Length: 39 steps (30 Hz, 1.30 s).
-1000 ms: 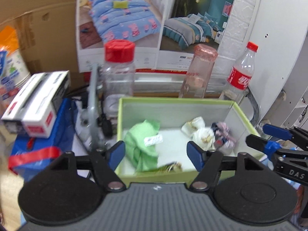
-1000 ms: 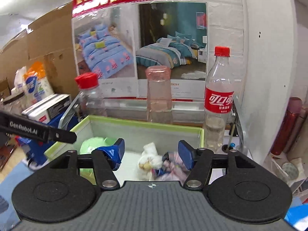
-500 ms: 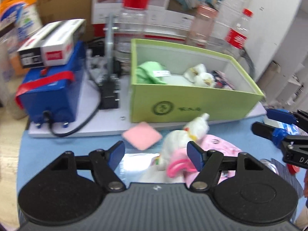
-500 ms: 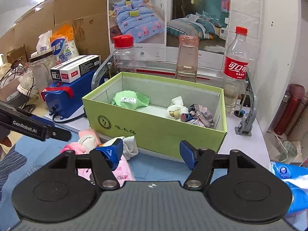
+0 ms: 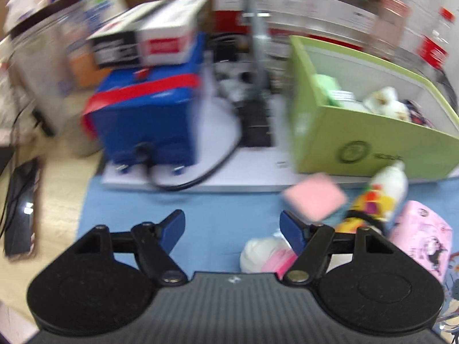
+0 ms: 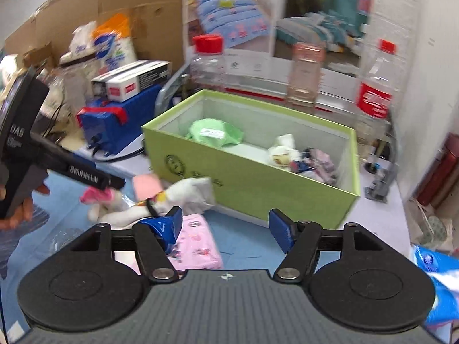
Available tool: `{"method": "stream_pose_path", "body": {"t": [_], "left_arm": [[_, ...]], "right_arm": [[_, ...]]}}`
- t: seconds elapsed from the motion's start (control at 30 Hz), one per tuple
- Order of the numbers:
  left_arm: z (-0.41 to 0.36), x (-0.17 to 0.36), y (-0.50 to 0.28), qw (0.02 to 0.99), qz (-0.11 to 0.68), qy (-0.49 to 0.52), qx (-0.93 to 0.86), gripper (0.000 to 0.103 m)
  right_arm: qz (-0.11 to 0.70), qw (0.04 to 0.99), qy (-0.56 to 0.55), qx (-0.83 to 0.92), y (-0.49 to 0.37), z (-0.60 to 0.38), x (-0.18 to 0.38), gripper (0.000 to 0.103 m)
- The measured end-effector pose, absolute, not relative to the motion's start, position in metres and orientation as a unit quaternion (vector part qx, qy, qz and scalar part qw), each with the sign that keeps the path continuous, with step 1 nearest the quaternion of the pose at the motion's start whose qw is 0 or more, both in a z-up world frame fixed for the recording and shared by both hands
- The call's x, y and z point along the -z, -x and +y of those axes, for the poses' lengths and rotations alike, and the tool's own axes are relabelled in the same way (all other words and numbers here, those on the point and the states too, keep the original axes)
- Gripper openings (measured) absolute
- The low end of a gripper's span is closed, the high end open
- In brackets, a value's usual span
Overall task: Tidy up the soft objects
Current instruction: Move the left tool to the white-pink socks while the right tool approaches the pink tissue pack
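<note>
A light green box (image 6: 243,177) holds a green cloth (image 6: 215,134), a small white plush (image 6: 282,150) and a patterned cloth (image 6: 318,163). On the blue mat in front of it lie a white plush toy (image 6: 183,195), a pink square pad (image 5: 314,199), a pink printed pouch (image 6: 198,243) and a white-and-pink bundle (image 5: 266,253). My left gripper (image 5: 232,225) hangs open over bare mat, left of those things. My right gripper (image 6: 226,223) is open above the mat before the box, its left finger over the pouch. The left view is blurred.
Left of the green box stands a blue box (image 5: 149,114) with a red strap and white cartons (image 5: 149,46) on top. A black cable (image 5: 200,175) runs between them. Behind stand a red-capped jar (image 6: 208,60), a pink bottle (image 6: 305,74) and a cola bottle (image 6: 375,86). A blue packet (image 6: 436,281) lies right.
Both grippers have drawn back from above the green box to the mat in front of it. The left one has sunk and swung left. The right jaws stand slightly wider.
</note>
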State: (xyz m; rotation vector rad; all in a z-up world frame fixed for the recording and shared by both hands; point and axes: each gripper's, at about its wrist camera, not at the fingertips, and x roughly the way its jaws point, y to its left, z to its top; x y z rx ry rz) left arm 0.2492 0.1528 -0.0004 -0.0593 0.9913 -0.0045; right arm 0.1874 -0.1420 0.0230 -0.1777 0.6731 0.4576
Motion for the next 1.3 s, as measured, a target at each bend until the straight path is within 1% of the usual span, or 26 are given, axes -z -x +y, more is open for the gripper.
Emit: {"method": "stream_pose_path", "body": {"t": [0.17,0.33,0.43,0.5,0.77,0.9,1.07,1.13,1.2,1.3], "left_arm": [[0.195,-0.009,-0.233,0.881,0.463,0.096,-0.012,0.073],[0.2,-0.016,-0.226,0.886,0.451,0.105,-0.006,0.073],[0.202,-0.017,-0.223,0.886,0.452,0.106,0.0,0.073],[0.203,-0.015,-0.221,0.887,0.45,0.105,-0.001,0.073],[0.209,-0.009,-0.225,0.883,0.455,0.121,-0.006,0.073],[0.211,-0.011,-0.223,0.884,0.452,0.115,-0.009,0.073],[0.213,-0.011,-0.223,0.885,0.45,0.12,-0.015,0.073],[0.212,-0.012,-0.224,0.885,0.449,0.124,-0.014,0.073],[0.21,-0.012,-0.224,0.884,0.449,0.128,-0.011,0.073],[0.204,-0.014,-0.224,0.884,0.45,0.127,-0.004,0.073]], "right_arm": [[0.35,0.874,0.173,-0.29,-0.183,-0.092,-0.021,0.053],[0.402,0.847,0.186,-0.294,-0.215,-0.057,-0.016,0.054],[0.433,0.822,0.22,-0.297,-0.227,-0.038,-0.005,0.054],[0.44,0.813,0.236,-0.298,-0.227,-0.035,-0.001,0.055],[0.474,0.796,0.237,-0.292,-0.243,-0.038,0.011,0.056],[0.46,0.8,0.288,-0.257,-0.254,-0.047,0.014,0.058],[0.473,0.829,0.249,-0.165,-0.285,-0.098,0.011,0.058],[0.464,0.842,0.237,-0.139,-0.284,-0.113,0.006,0.058],[0.453,0.852,0.209,-0.158,-0.273,-0.117,-0.005,0.058],[0.446,0.845,0.182,-0.234,-0.252,-0.1,-0.023,0.058]]}}
